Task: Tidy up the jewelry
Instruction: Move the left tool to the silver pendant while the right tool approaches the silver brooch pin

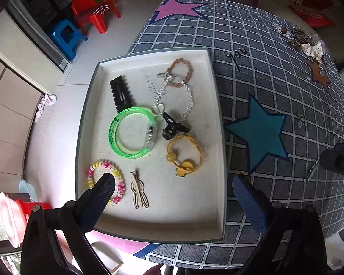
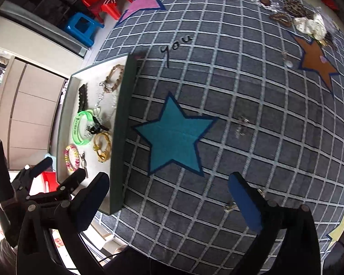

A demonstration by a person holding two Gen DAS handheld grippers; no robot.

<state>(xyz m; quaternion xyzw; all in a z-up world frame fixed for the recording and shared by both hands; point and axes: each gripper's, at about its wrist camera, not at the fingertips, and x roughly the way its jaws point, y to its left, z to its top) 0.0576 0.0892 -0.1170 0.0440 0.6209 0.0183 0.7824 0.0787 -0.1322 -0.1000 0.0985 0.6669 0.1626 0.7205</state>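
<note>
The left gripper (image 1: 172, 188) stood wide open and empty above the near end of the tray (image 1: 149, 232). The right gripper (image 2: 169, 188) was equally spread, holding nothing, over the checked cloth (image 2: 263, 160) beside the teal star (image 2: 174, 137). Inside the tray lay a green bangle (image 1: 117, 142), 1 spiral hair tie (image 1: 120, 184) and a yellow band (image 1: 195, 145). More pieces (image 2: 305, 20) lay at the cloth's far corner.
</note>
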